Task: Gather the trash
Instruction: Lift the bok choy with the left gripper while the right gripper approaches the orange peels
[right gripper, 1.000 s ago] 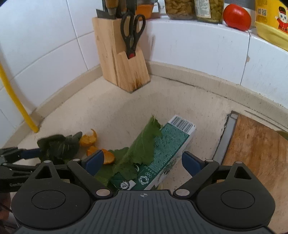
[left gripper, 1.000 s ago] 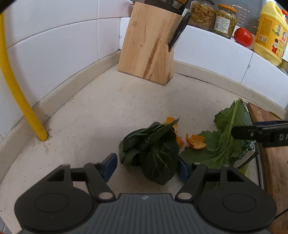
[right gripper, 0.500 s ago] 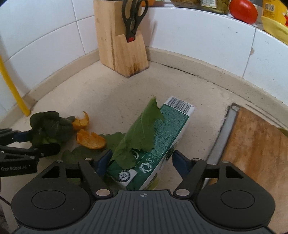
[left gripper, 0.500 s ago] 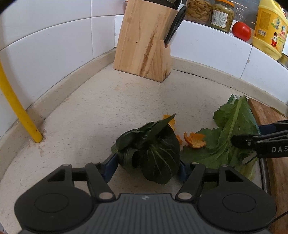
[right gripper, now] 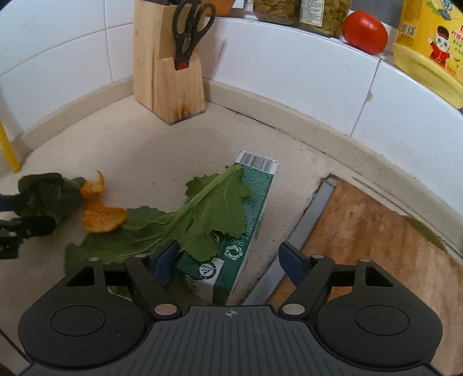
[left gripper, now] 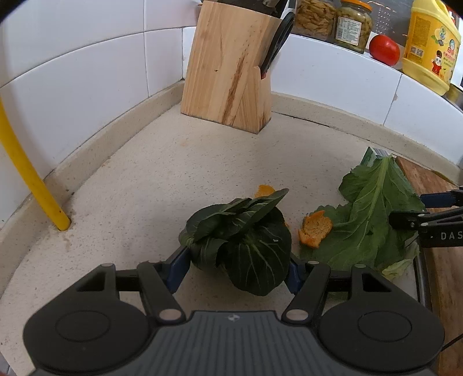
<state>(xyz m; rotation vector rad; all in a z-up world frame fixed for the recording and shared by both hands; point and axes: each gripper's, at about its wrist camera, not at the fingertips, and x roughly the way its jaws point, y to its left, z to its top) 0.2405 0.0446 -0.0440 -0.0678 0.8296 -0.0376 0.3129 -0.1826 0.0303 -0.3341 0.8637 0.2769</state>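
- Table (left gripper: 121,185) of speckled beige stone ends at a raised curb under white wall tiles on the far side and on the left; the widest bare stretch lies between the knife block (left gripper: 228,72) in the corner and the scraps.
- A yellow pipe (left gripper: 26,173) rises from the table at the left curb, well apart from the scraps.
- A wooden cutting board (right gripper: 373,237) with a metal edge strip closes off the right side, near the carton.
- Left tool (left gripper: 237,264): its blue pads sit against both sides of a dark green leafy bunch (left gripper: 243,240) and grip it; the bunch rests on the table.
- Two pieces of orange peel (left gripper: 315,228) lie just right of and behind the bunch; the near piece touches a large light green leaf (left gripper: 373,214).
- Right tool (right gripper: 227,259): the jaws are opening. The near end of a green carton (right gripper: 249,219) lies between them. The left pad is at the leaf and the carton's left side; the right pad stands clear, with a gap to the carton.
- The leaf drapes over the carton's top and spreads onto the table on its left.
- Scissors (right gripper: 189,29) stand in the front slot of the knife block.
- On the ledge behind the tiles: two jars (left gripper: 332,21), a tomato (left gripper: 383,49) and a yellow bottle (left gripper: 431,46).
- Writing: a barcode on the carton's far end and a round recycling mark near its front; "DAS" on the right tool's arm in the left view. The jar and bottle labels are too small to read.
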